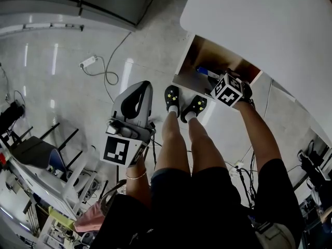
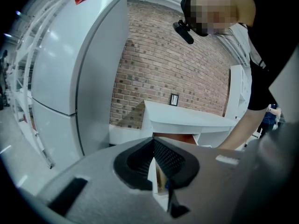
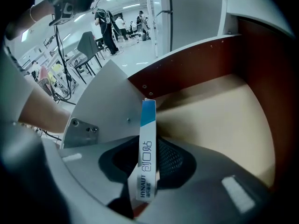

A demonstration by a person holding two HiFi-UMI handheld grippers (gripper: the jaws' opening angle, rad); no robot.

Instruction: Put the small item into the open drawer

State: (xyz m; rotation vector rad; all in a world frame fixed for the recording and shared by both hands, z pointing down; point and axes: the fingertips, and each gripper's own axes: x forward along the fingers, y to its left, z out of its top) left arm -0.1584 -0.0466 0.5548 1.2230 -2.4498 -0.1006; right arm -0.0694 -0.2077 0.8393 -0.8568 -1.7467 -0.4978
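The right gripper is closed on a slim white cardboard box with a blue end. The box is held by its lower part and its blue end points forward, so I think it can be lowered into the drawer without the jaws touching the walls. It hangs over the open drawer with reddish-brown walls and a pale beige bottom, close to the near left corner, and I cannot see that it touches the bottom. In the head view this drawer stands pulled out under the white tabletop, and the person's right arm reaches down into it.

The box is narrow and flat, seen from its thin edge, with blue print along the white side.

The left gripper is held low beside the person's left leg, away from the drawer. It is closed with nothing between its jaws, probably because this step does not need it.
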